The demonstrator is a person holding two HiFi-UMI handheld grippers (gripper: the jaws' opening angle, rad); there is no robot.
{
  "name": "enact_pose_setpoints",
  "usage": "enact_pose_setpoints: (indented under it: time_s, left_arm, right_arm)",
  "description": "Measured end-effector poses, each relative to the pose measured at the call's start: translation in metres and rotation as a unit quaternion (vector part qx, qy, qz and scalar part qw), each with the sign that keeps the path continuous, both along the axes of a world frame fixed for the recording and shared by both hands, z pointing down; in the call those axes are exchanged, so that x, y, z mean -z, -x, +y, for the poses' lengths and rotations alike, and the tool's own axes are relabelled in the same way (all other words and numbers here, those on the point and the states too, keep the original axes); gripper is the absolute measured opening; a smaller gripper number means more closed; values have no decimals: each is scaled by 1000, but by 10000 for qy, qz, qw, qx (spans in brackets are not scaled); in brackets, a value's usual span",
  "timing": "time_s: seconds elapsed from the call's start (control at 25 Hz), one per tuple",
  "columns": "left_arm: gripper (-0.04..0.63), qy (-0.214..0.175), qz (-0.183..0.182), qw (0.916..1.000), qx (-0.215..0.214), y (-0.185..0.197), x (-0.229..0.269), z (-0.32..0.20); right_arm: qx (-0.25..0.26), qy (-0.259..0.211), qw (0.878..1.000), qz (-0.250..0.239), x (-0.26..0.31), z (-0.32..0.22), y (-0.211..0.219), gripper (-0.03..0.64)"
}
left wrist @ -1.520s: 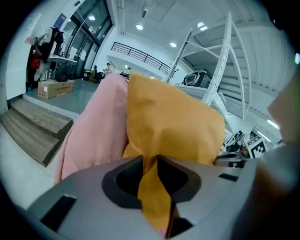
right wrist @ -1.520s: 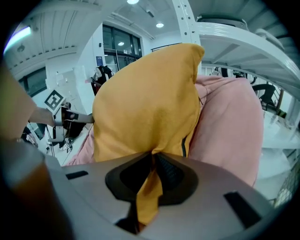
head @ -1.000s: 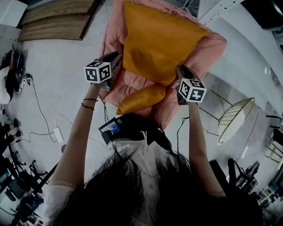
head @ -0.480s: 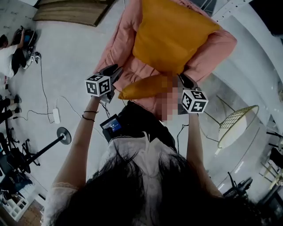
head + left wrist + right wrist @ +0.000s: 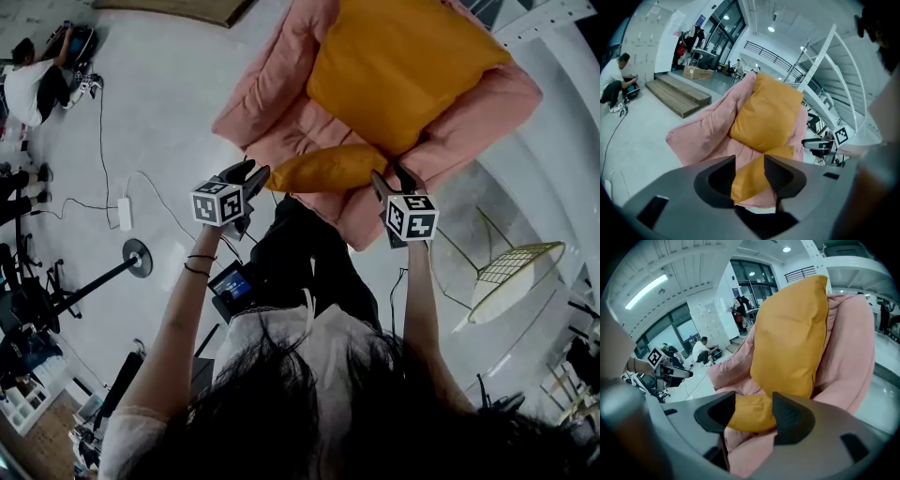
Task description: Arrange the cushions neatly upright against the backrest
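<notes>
With the large cushion (image 5: 403, 66) propped, my left claw (image 5: 249, 172) and right claw (image 5: 388, 178), just spread empty, should next stand the twelve-o'clock small cushion (image 5: 328, 170).

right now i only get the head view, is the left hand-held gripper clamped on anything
Observer: No. In the left gripper view the left hand-held gripper has just been opening; its jaws stand apart, nothing pressed between them, the small cushion lying beyond.
Operator: and the right one
Observer: The right hand-held gripper has also just been opening and is empty.
Operator: big cushion upright yet
Observer: The right gripper view shows the big cushion standing upright against the pink backrest.
</notes>
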State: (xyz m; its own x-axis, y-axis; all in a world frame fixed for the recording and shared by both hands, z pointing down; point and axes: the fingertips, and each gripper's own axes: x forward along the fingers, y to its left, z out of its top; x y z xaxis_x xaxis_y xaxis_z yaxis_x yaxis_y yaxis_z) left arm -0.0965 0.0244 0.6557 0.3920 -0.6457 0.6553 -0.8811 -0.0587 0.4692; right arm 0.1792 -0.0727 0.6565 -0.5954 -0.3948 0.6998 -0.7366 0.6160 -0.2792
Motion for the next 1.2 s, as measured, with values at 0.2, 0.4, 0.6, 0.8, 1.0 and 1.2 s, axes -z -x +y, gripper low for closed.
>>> enact_pose_setpoints:
  time_s: [0.2,0.4,0.6,0.8,1.0,1.2]
  left_arm:
    - [276,532,-74,9983,-216,0,-44,30]
    - [315,1165,95,9925,-364,8,-102,51]
    - [322,1349,427,9867,-797,-8,-130,62]
    - [319,1466,810,9834,-695,-16,-146,54]
    - [236,1587,972,9753,-1188,-21,-156,47]
    - [170,1398,662,9704,-1854,-13,-141,51]
  right_arm:
    - [-31,233,9992,316,-36,-4,-2,238]
    - [-183,416,9968,664,-68,-9,1,238]
    - [-616,673,9943,554,-85,-6,-1,238]
    - [-1138,914,9891,196,-92,-2,1,213]
    - [-1393,767,9869,265,-90,2,7,133]
    - [-1698,669,9826,342,-76,11,13,94]
